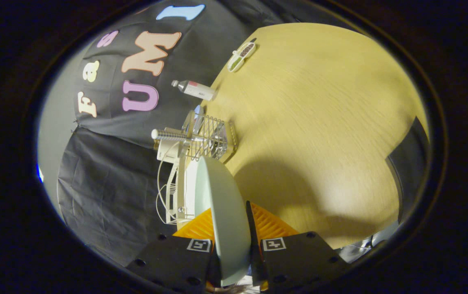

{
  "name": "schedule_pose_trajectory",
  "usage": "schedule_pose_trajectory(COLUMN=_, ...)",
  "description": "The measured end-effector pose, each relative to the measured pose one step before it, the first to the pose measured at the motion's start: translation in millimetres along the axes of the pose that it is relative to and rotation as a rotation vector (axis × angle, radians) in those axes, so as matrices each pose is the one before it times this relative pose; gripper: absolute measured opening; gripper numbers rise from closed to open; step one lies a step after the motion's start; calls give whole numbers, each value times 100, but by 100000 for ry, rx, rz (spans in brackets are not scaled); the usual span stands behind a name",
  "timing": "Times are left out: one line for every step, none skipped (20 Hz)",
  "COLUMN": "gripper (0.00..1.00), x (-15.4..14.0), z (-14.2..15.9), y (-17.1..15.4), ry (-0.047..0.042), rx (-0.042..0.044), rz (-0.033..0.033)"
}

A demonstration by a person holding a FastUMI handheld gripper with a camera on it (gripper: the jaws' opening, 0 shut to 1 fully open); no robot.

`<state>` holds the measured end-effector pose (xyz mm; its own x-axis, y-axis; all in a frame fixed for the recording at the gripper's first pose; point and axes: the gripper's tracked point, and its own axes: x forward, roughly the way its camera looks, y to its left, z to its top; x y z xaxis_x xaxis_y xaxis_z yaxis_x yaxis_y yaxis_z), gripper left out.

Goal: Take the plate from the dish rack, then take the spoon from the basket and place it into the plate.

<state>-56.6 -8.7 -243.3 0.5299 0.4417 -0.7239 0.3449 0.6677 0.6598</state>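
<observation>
A pale green plate [221, 204] stands on edge between my two fingers, and the gripper [230, 228] is shut on it, one finger on each face. The whole view is rolled about a quarter turn. Just beyond the plate is the white wire dish rack [172, 179], which the plate looks lifted off. Past the rack sits the wire basket [207, 139] with a shiny spoon [217, 143] inside it; the spoon's handle is hard to make out.
The wooden table [319, 122] spreads beyond the fingers. A white bottle [195, 90] lies on its side past the basket, and a small oblong dish [241, 56] sits farther away. Black cloth walls stand behind the rack.
</observation>
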Motion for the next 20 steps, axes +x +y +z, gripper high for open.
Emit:
schedule_pose_trajectory(gripper=31, x=342, z=463, y=-478, ry=-531, rx=747, rz=-1572)
schedule_pose_trajectory(gripper=31, x=340, z=554, y=-751, ry=-294, rx=505, rz=-1578)
schedule_pose_trajectory(gripper=32, x=474, z=305, y=-253, ry=-195, rx=270, rz=-838)
schedule_pose_trajectory(gripper=32, x=413, z=325, y=-283, ry=-260, rx=190, rz=-1069)
schedule_pose_trajectory(gripper=32, x=289, z=241, y=-148, ry=-31, rx=544, rz=-283)
schedule_pose_trajectory(gripper=32, x=-16, z=-1, y=175, ry=539, rx=948, rz=1357)
schedule_pose_trajectory(gripper=32, x=66, z=140, y=-45, ry=-101, rx=789, rz=162)
schedule_pose_trajectory(gripper=32, x=176, z=378, y=17, ry=-628, rx=1102, rz=563)
schedule_pose_trajectory(gripper=32, x=284, z=395, y=-196, ry=-294, rx=979, rz=257)
schedule_pose_trajectory(gripper=32, x=62, z=275, y=62, ry=118, rx=796, rz=227)
schedule_pose_trajectory(gripper=31, x=23, z=141, y=-9, ry=448, rx=580, rz=-180)
schedule_pose_trajectory(gripper=31, x=100, z=0, y=95, ry=-54, rx=248, rz=-551)
schedule_pose_trajectory(gripper=31, x=-45, z=68, y=-40, ry=235, rx=-538, rz=-684)
schedule_pose_trajectory(gripper=31, x=-56, z=-45, y=4, ry=103, rx=-572, rz=-913)
schedule_pose_trajectory(gripper=31, x=52, z=45, y=2, ry=229, rx=-295, rz=-1218)
schedule_pose_trajectory(gripper=31, x=40, z=-32, y=78, ry=373, rx=-527, rz=-1389)
schedule_pose_trajectory(gripper=31, x=65, z=63, y=-5, ry=606, rx=-518, rz=-1482)
schedule_pose_trajectory(gripper=31, x=-81, z=-86, y=27, ry=672, rx=-254, rz=-919)
schedule_pose_trajectory(gripper=31, x=67, z=-37, y=88, ry=504, rx=-101, rz=-758)
schedule_pose_trajectory(gripper=31, x=-28, z=-180, y=52, ry=729, rx=98, rz=-456)
